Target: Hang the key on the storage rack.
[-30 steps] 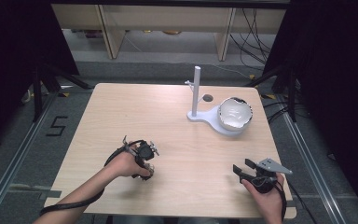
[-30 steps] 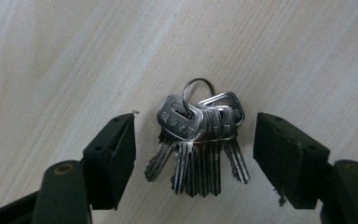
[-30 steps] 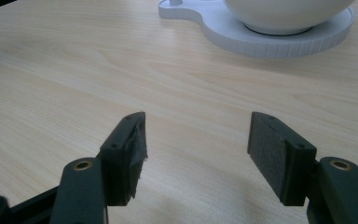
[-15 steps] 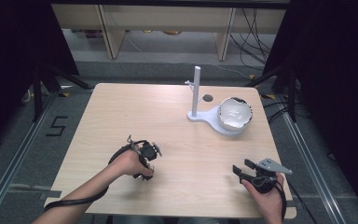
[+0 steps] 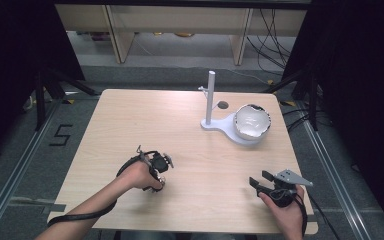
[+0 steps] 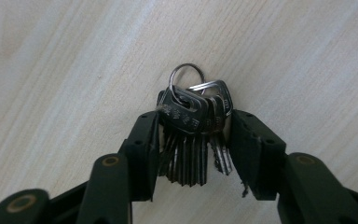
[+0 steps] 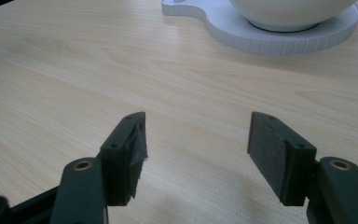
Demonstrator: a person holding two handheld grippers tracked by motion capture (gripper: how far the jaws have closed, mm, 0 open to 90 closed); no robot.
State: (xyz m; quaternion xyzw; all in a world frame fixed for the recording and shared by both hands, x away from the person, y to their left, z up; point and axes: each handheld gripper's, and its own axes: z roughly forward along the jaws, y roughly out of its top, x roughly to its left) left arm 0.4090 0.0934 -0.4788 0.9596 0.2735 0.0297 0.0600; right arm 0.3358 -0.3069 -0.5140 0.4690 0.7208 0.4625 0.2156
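Note:
A bunch of silver keys [image 6: 191, 126] on a ring lies on the light wooden table [image 5: 130, 125]. My left gripper [image 6: 195, 119] points down at the table and holds the bunch between its two black jaws, one pressed to each side. In the high view the left gripper [image 5: 159, 179] sits at the front left of the table, under a hand. My right gripper [image 5: 260, 178] rests near the front right edge. Its jaws [image 7: 198, 121] stand wide apart, with nothing between them and bare table beyond.
A white stand [image 5: 220, 127] with an upright post [image 5: 210, 95] is at the back right, and a white bowl [image 5: 252, 121] sits on its round base. In the right gripper view the bowl [image 7: 289, 11] is straight ahead. A small dark hole [image 5: 223, 105] marks the tabletop behind the stand.
The left hand and its gripper have shifted very slightly to the right over the keys. The right gripper has not moved.

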